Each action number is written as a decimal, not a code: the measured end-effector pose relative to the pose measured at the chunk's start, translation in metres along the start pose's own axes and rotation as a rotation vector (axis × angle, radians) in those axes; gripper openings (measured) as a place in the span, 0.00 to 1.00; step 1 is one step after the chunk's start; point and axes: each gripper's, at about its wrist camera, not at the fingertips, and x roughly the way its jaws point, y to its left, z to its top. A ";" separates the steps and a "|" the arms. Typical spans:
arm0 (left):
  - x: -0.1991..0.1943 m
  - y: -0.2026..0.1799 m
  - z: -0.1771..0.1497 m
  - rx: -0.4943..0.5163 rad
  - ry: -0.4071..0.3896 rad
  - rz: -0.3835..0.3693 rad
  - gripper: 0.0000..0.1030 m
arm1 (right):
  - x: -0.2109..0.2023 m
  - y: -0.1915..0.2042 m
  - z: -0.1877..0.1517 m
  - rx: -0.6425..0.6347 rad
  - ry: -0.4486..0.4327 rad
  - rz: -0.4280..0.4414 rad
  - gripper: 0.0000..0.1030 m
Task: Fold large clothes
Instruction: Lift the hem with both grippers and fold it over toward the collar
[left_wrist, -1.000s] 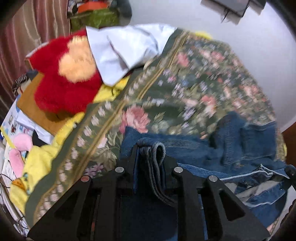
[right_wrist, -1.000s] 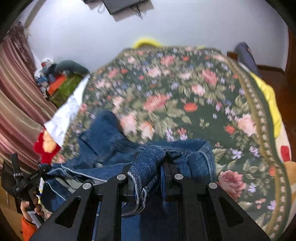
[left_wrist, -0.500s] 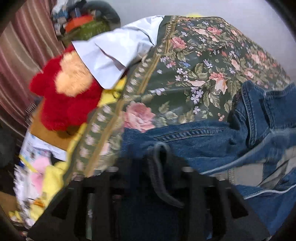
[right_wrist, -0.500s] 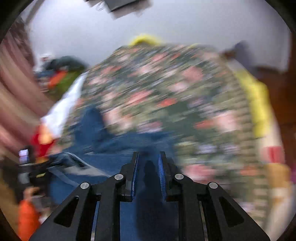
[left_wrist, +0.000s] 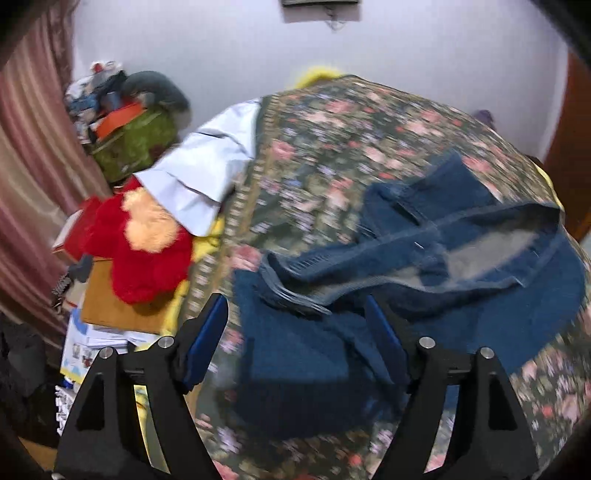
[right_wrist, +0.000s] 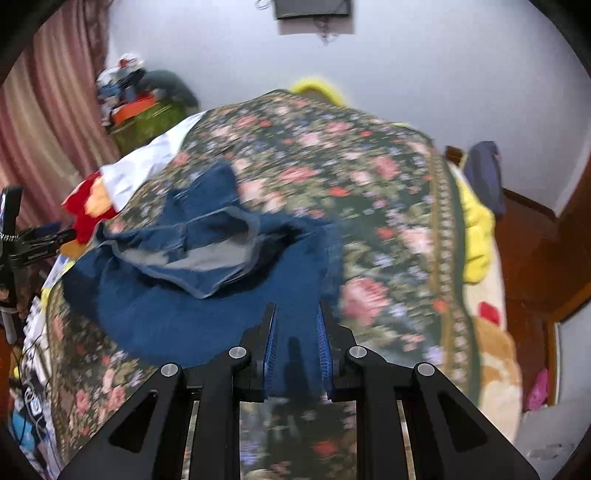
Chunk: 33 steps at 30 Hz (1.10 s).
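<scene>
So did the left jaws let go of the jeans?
Yes. The left gripper now stands wide open, and the jeans lie on the floral bedspread.

A lived-in bedroom at home. Ahead of both tools a bed (right_wrist: 369, 177) spreads wide under a dark floral bedspread (left_wrist: 332, 155), a yellow blanket (right_wrist: 476, 236) peeking out to the right of the right tool. Left of the left tool sit a red plush toy (left_wrist: 147, 258), heaped belongings (left_wrist: 122, 110) and a striped pink curtain (left_wrist: 33, 155). Beyond the bed stands a plain white wall (right_wrist: 406, 66).
</scene>
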 end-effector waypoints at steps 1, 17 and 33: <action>0.002 -0.009 -0.005 0.010 0.011 -0.025 0.75 | 0.007 0.012 -0.003 -0.015 0.016 0.021 0.15; 0.122 -0.089 0.006 0.130 0.162 -0.015 0.75 | 0.123 0.118 -0.003 -0.325 0.196 0.049 0.15; 0.098 -0.005 0.087 -0.076 0.010 0.069 0.73 | 0.127 0.030 0.110 0.005 -0.030 -0.072 0.15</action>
